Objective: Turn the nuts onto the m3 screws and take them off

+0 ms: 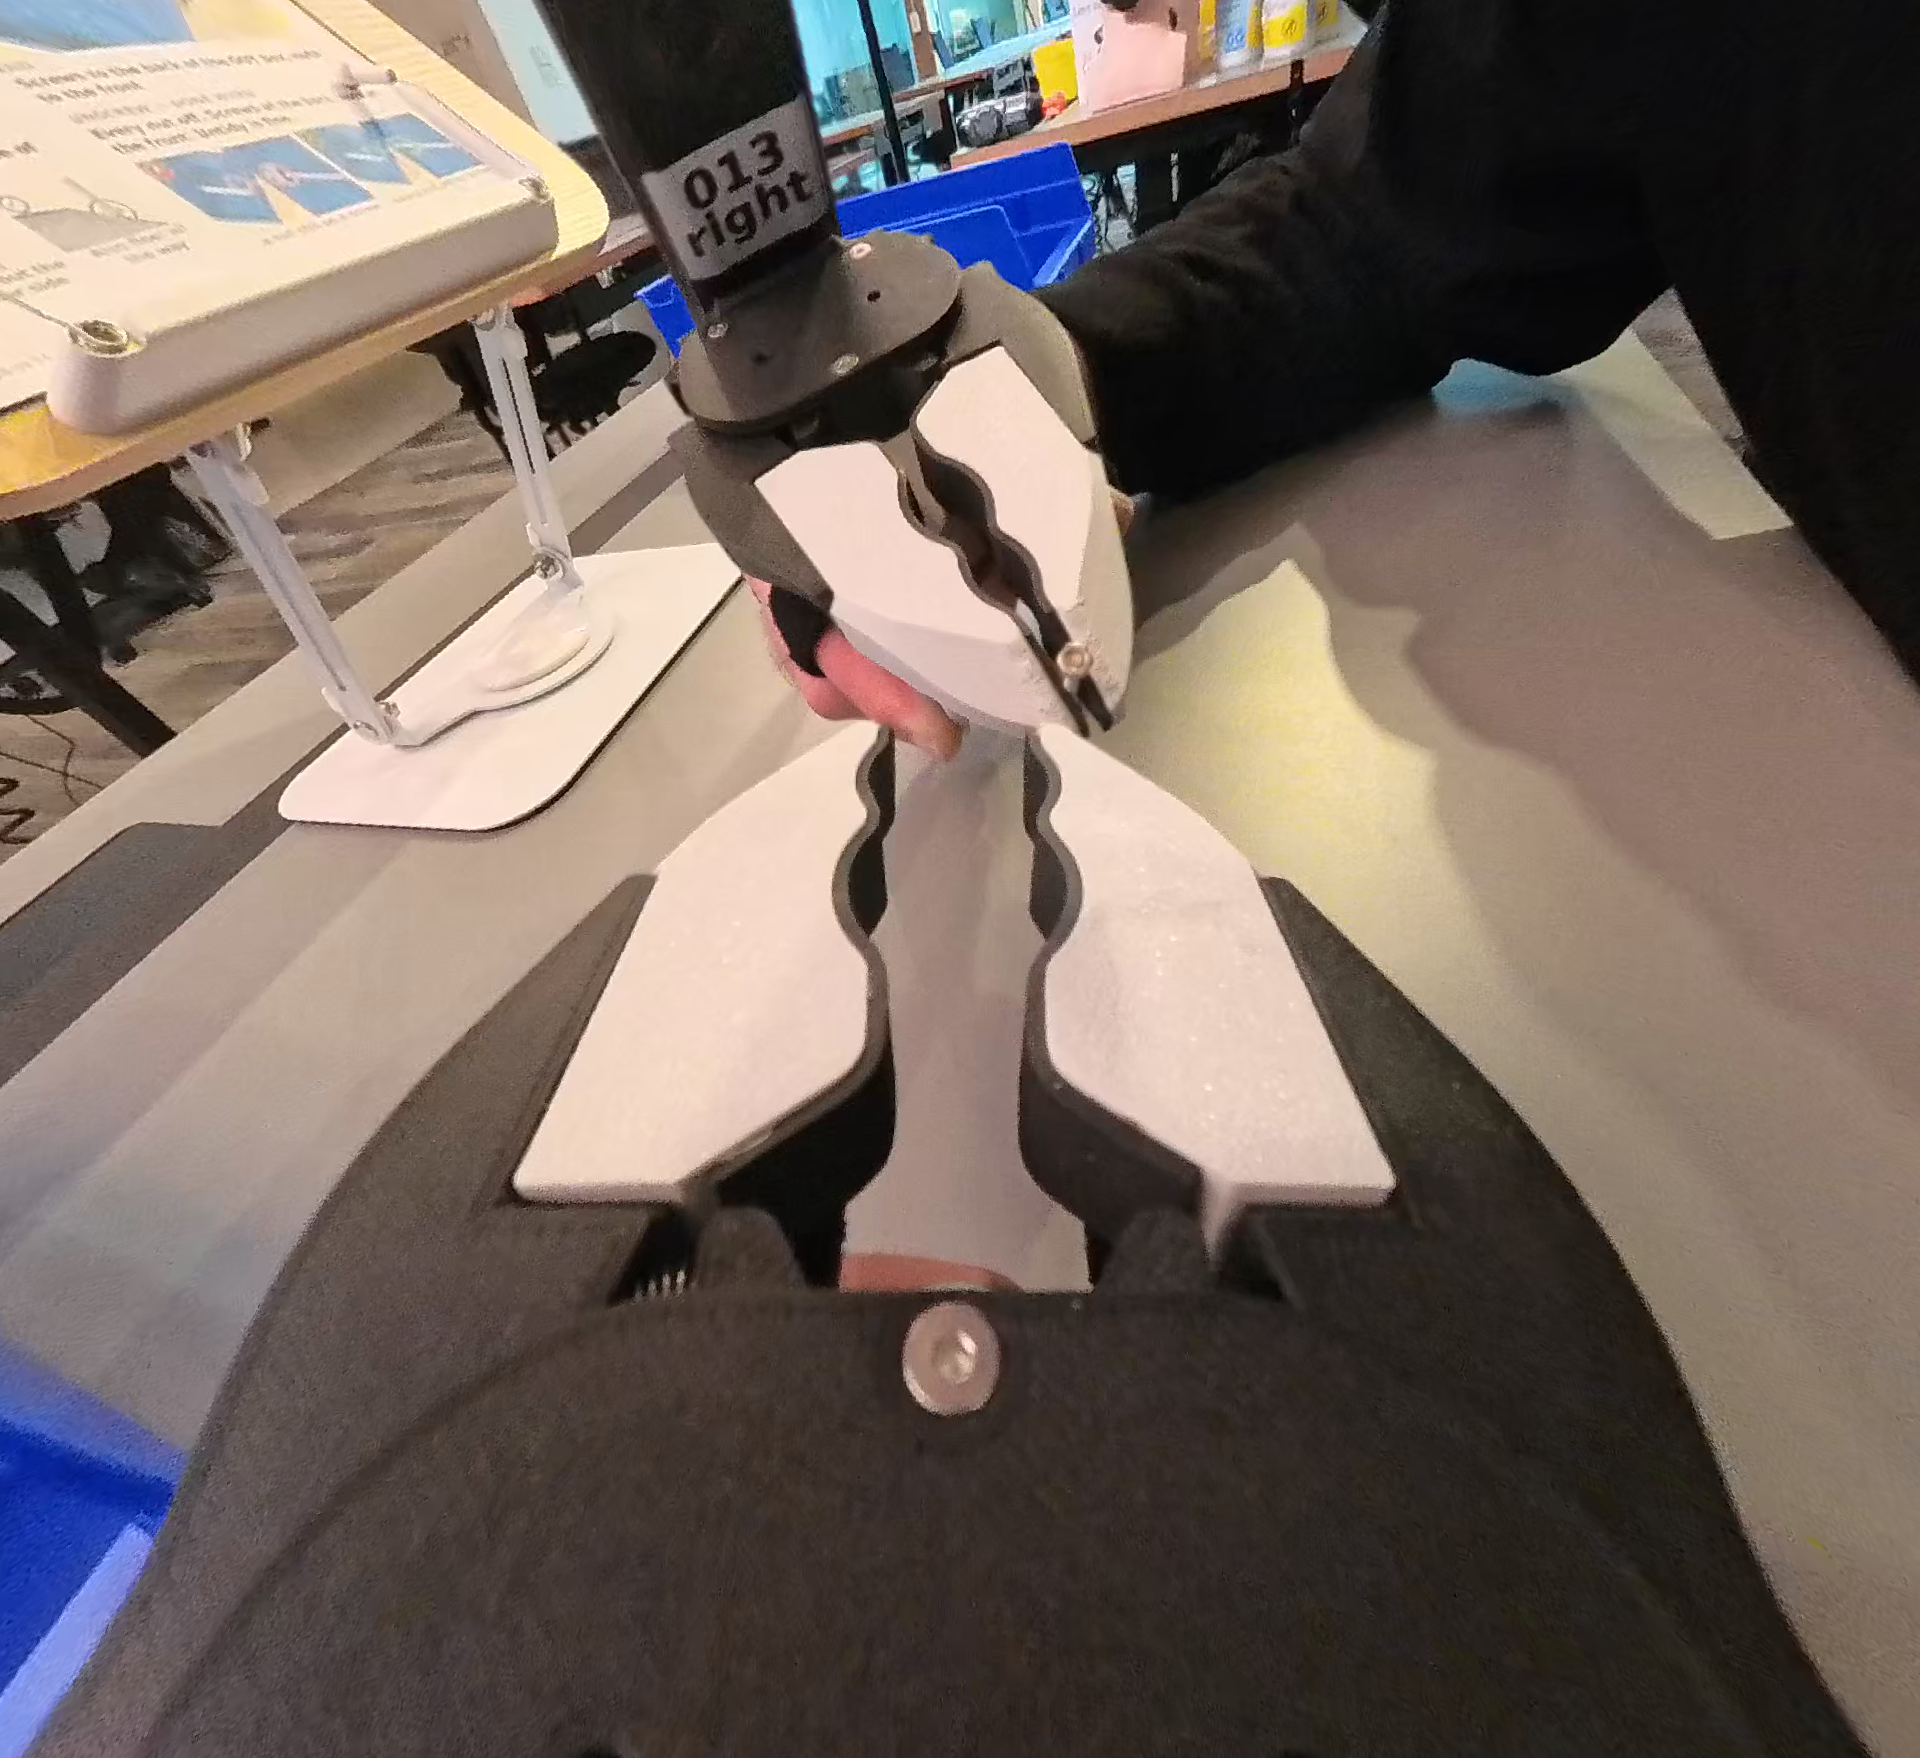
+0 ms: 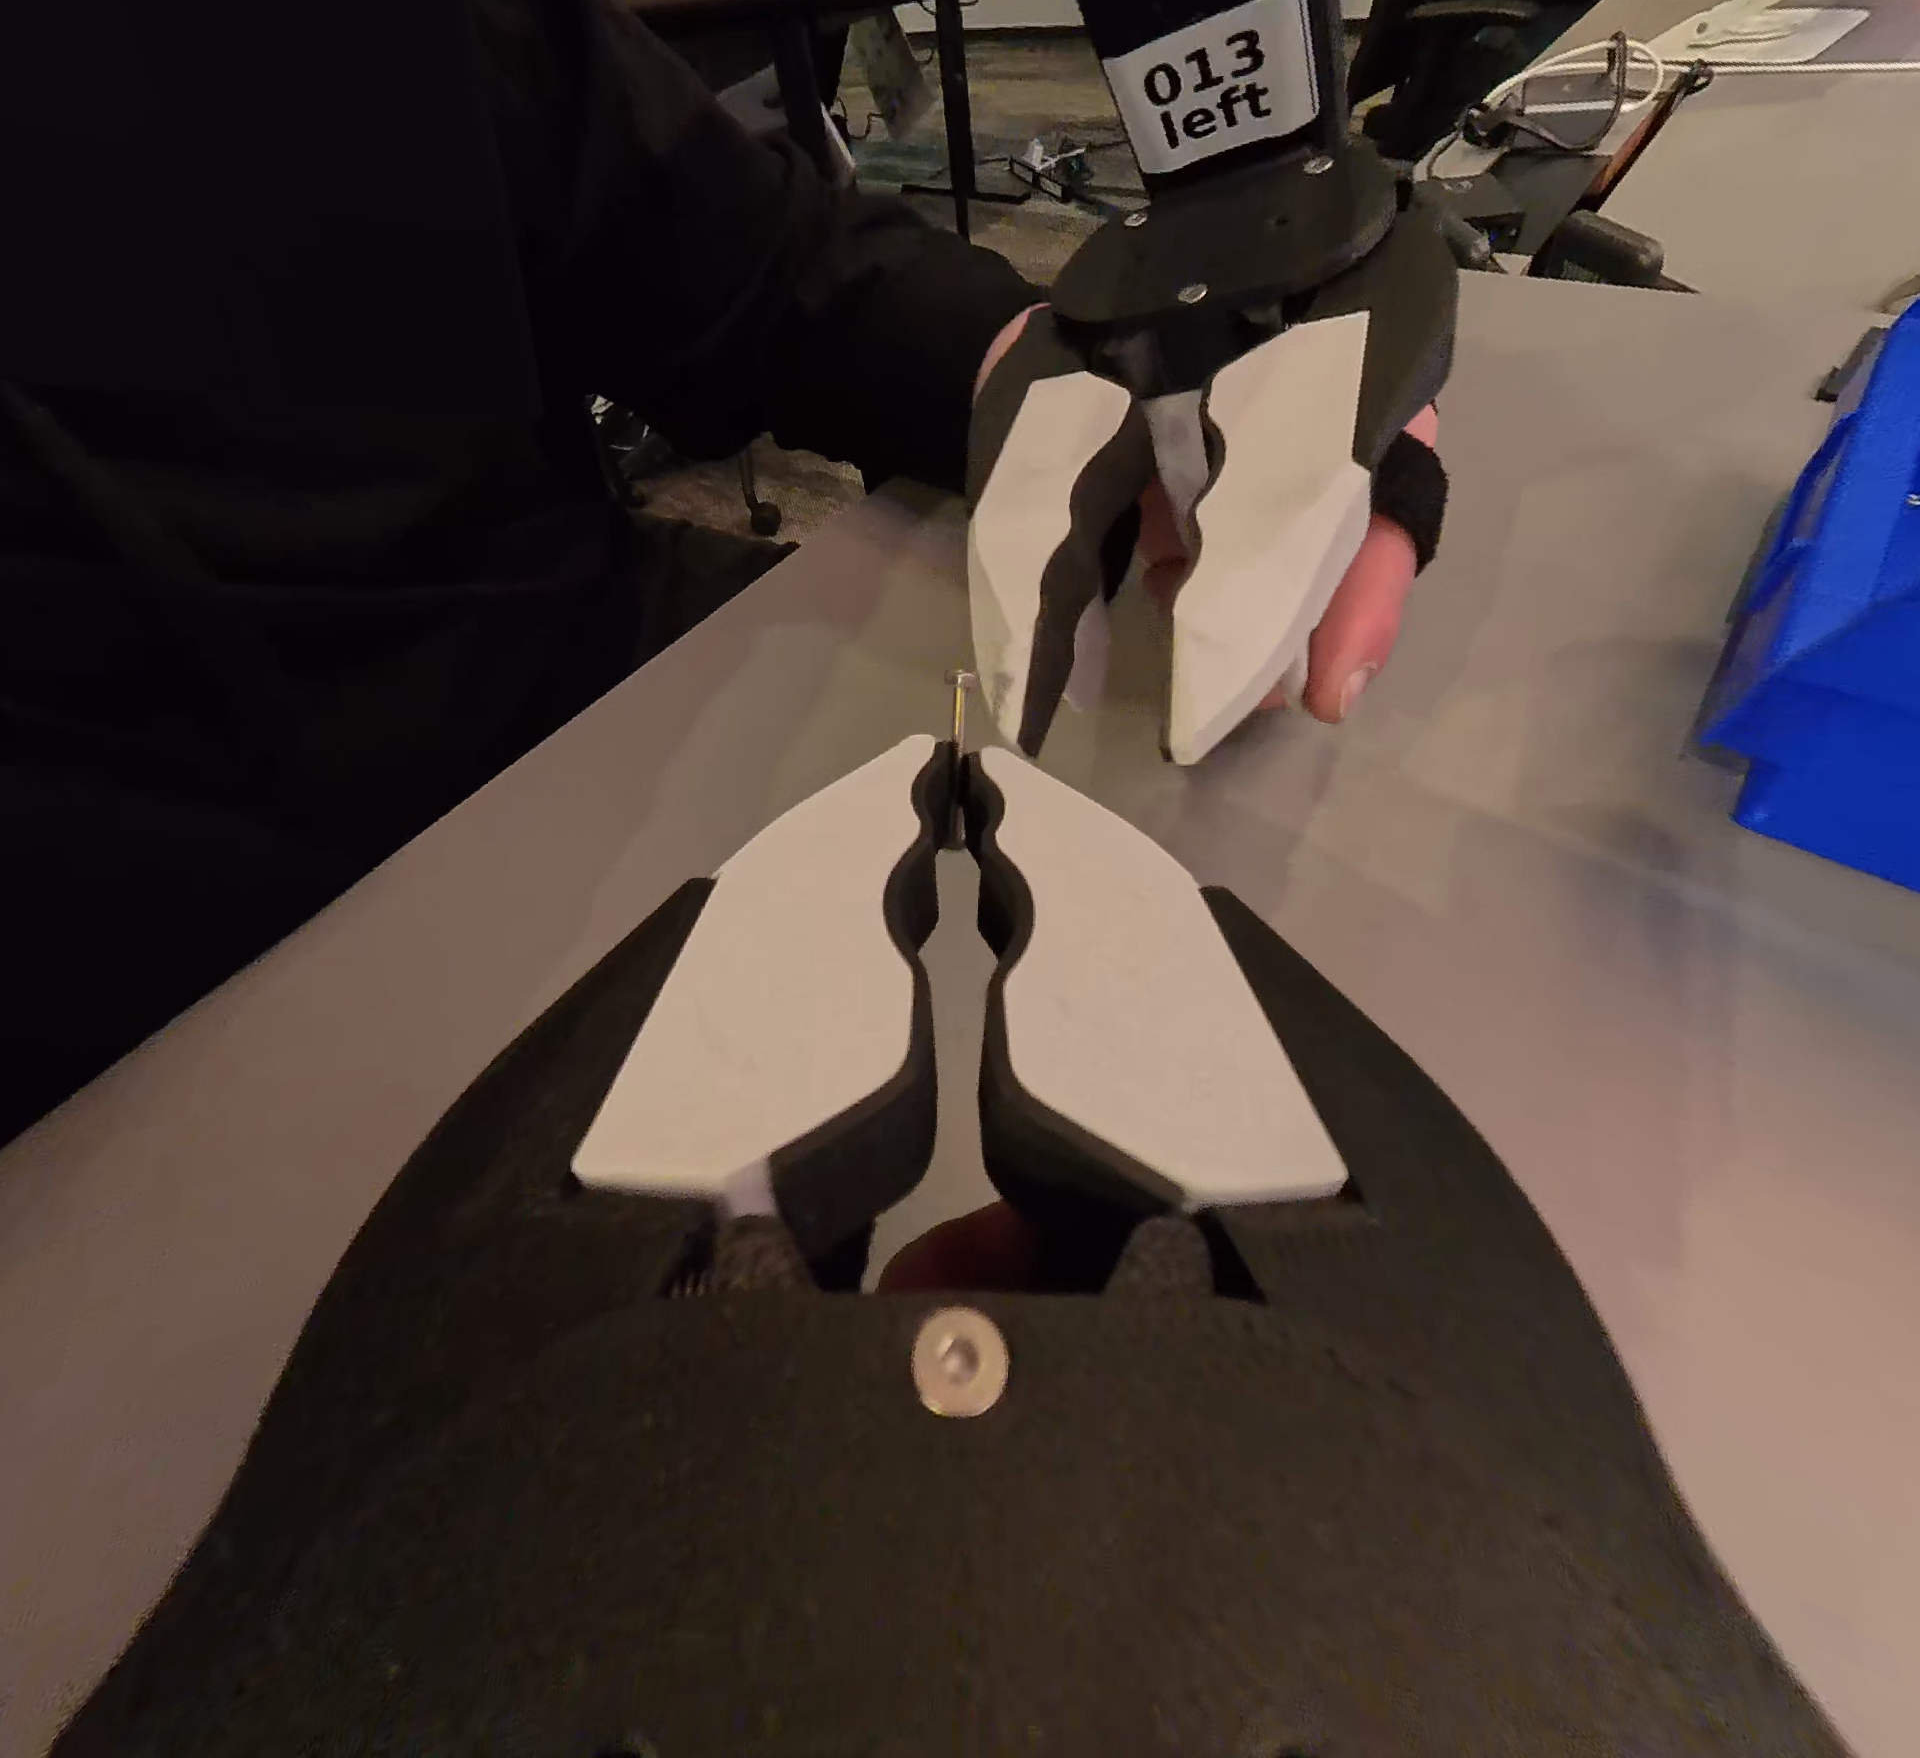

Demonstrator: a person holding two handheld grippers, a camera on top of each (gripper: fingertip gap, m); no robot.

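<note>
Fingers of the right gripper are closed on a thin screw, held upright at their tips, head uppermost, long axis vertical above the grey desk. Fingers of the left gripper are spread apart, nothing between them, just beside the screw.

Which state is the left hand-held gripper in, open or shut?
Open: the left hand-held gripper shows a clear gap between its fingers, with nothing held.
</note>
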